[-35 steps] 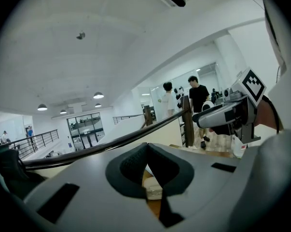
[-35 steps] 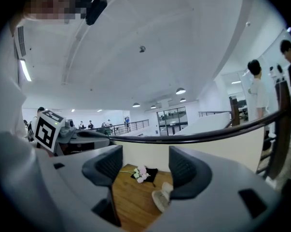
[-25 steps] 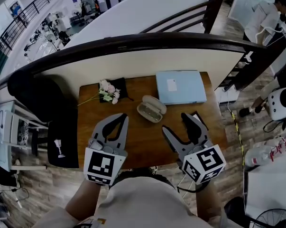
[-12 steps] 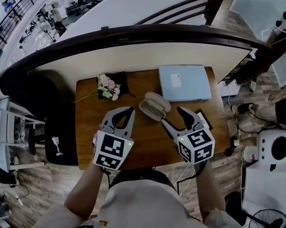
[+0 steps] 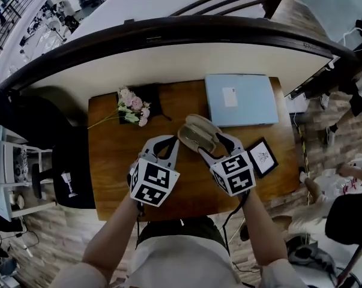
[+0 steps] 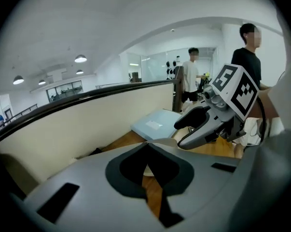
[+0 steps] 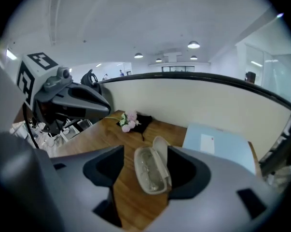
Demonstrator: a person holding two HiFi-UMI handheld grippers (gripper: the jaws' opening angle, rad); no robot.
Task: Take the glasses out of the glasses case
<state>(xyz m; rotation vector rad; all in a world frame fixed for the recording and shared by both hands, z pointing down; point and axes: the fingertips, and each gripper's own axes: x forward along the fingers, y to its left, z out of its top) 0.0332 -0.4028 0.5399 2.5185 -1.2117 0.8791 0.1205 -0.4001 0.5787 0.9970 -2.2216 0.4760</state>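
Observation:
An open beige glasses case (image 5: 197,134) lies mid-table, its lid (image 7: 160,152) standing up. Pale glasses (image 7: 147,170) rest inside the tray. My right gripper (image 5: 215,144) is open just in front of the case; its jaws have just been closing a little. In the right gripper view the case shows in the gap of that gripper (image 7: 146,154), with no pad touching it. My left gripper (image 5: 162,141) sits to the left of the case, apart from it. In its own view the left gripper (image 6: 147,145) has its tips meeting, with nothing held.
A light blue flat folder (image 5: 241,99) lies at the table's back right. Pink flowers on a dark cloth (image 5: 132,109) lie back left. A small black-framed card (image 5: 262,156) sits right of my right gripper. A curved partition wall (image 5: 168,65) bounds the table's far side.
Both grippers have come down and forward toward the case. The right one now reaches the case; the left one stops beside it. The case has not moved.

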